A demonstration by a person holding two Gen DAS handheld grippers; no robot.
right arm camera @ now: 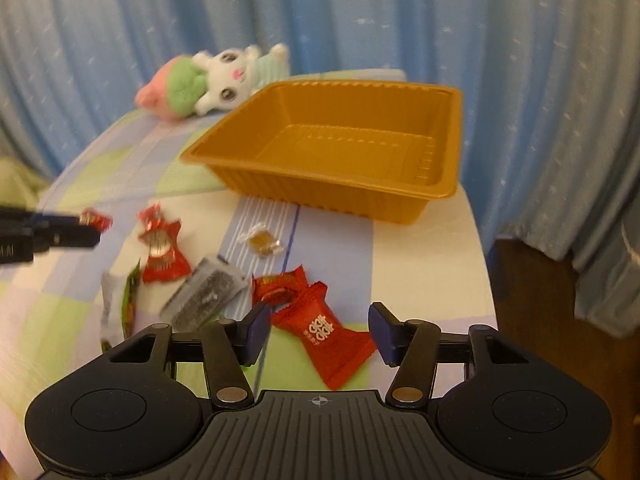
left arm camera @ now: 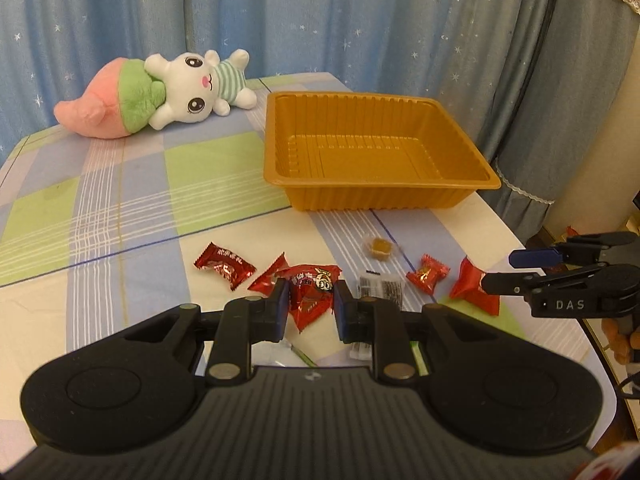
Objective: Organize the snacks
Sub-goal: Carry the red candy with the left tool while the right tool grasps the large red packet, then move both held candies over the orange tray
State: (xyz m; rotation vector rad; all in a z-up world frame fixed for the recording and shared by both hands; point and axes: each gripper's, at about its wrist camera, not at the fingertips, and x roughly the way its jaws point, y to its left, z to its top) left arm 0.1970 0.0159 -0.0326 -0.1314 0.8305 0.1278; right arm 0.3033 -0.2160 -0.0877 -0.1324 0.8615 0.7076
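Gripping a red packet [left arm camera: 310,294], the left tool [left arm camera: 310,300] could snag neighbouring wrappers; the right tool [right arm camera: 318,334], half-open, straddles another packet [right arm camera: 326,338], tray [left arm camera: 376,182] empty.

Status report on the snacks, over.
Left gripper shut; right gripper open by a red packet. Tray empty, snacks on table. Nothing blocks the tray.

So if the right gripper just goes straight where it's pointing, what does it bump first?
Most likely the red snack packet lying on the tablecloth, right between the right gripper's open fingers. Depth is hard to judge, but nothing else seems to sit in front of it.
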